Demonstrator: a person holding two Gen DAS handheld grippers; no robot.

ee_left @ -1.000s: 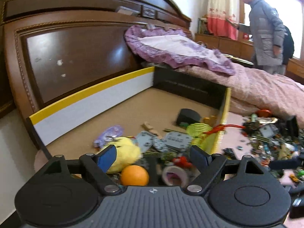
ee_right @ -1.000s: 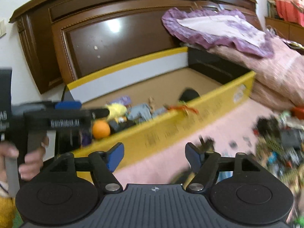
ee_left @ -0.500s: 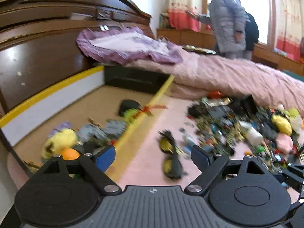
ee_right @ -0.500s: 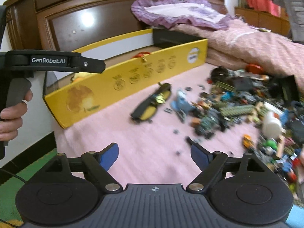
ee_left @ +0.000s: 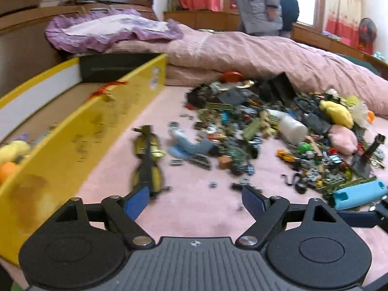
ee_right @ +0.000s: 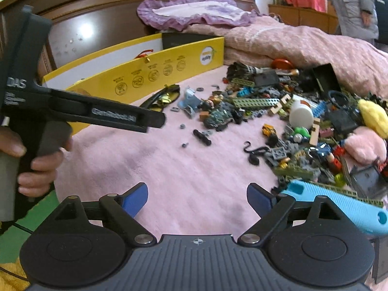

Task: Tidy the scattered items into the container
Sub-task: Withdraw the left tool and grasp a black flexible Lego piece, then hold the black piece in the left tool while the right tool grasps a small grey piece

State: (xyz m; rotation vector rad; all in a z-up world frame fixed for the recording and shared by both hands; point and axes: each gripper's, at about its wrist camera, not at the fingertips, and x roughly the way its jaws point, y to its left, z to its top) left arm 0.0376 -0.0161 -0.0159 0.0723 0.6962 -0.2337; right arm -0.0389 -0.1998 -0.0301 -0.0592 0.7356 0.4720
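Observation:
A yellow cardboard box [ee_left: 80, 140] [ee_right: 155, 72] lies on the pink bed cover, with a yellow plush [ee_left: 12, 150] and an orange ball [ee_left: 6, 172] inside. To its right sprawls a pile of small toys and bricks [ee_left: 266, 126] [ee_right: 291, 111]. Yellow-lens sunglasses [ee_left: 146, 155] [ee_right: 165, 95] lie between box and pile. My left gripper [ee_left: 194, 196] hovers just short of the sunglasses, jaws wide and closing slightly, nothing between them. My right gripper [ee_right: 196, 194] hangs over bare cover, jaws opening, empty, beside a blue ribbed tube [ee_right: 339, 203] [ee_left: 359, 194].
A white bottle [ee_right: 300, 112], a yellow plush [ee_right: 373, 116] and a pink plush [ee_right: 363, 145] sit in the pile. A rumpled pink quilt [ee_left: 266, 55] and purple pillow [ee_left: 109, 29] lie behind. Two people [ee_left: 262, 2] stand at the back. A hand [ee_right: 36, 167] holds the left tool.
Both views have swung from the box to the pile on the bed cover, and both grippers have dropped lower. The right jaws stand wider than before.

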